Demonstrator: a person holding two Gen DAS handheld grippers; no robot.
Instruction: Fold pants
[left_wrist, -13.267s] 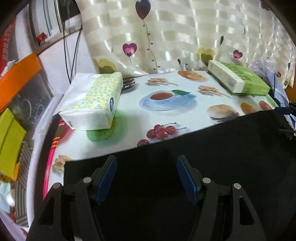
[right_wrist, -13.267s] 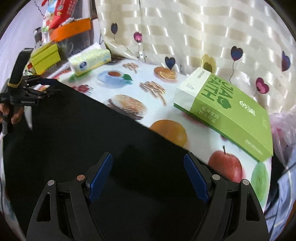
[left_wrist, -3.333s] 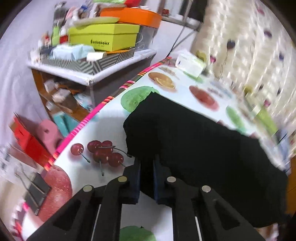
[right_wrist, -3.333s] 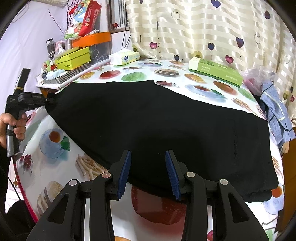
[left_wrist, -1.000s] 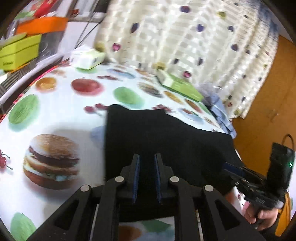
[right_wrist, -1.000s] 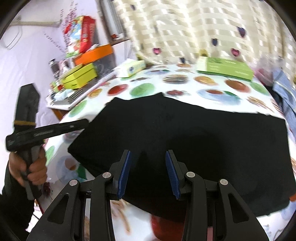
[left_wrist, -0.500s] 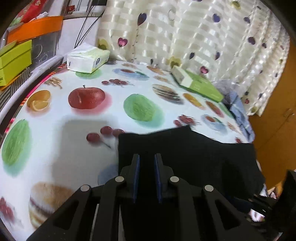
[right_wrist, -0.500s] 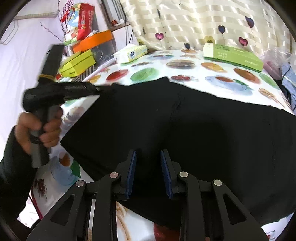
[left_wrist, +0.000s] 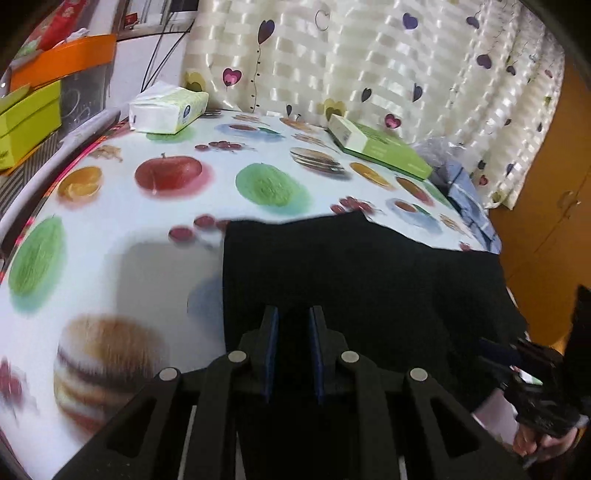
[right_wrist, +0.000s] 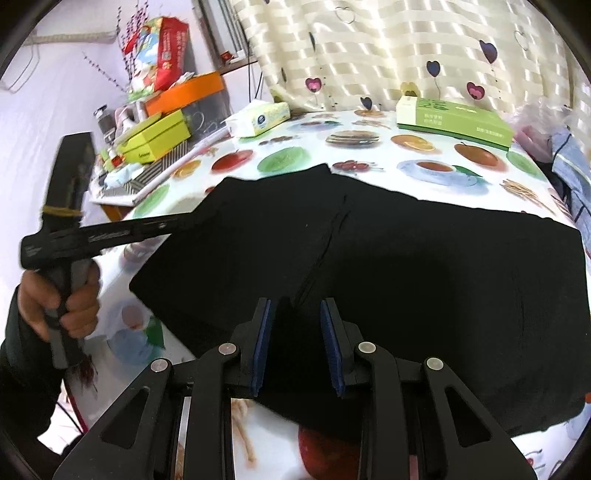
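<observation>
The black pants lie on the fruit-print tablecloth, one end folded over the rest. They also show in the left wrist view. My left gripper is shut on the folded-over end of the pants and holds it above the lower layer. From the right wrist view the left gripper reaches in from the left, its tips in the cloth's corner. My right gripper has its jaws slightly apart around the near edge of the pants. The right gripper also shows in the left wrist view at the right edge.
A tissue pack and a green box lie at the table's far side by the curtain. A shelf with yellow and orange boxes stands to the left. Blue clothing lies at the right. An orange cabinet is beyond.
My left gripper has carried the pants end further over the rest of the cloth toward the right gripper. My right gripper's jaws have opened a little on the near edge.
</observation>
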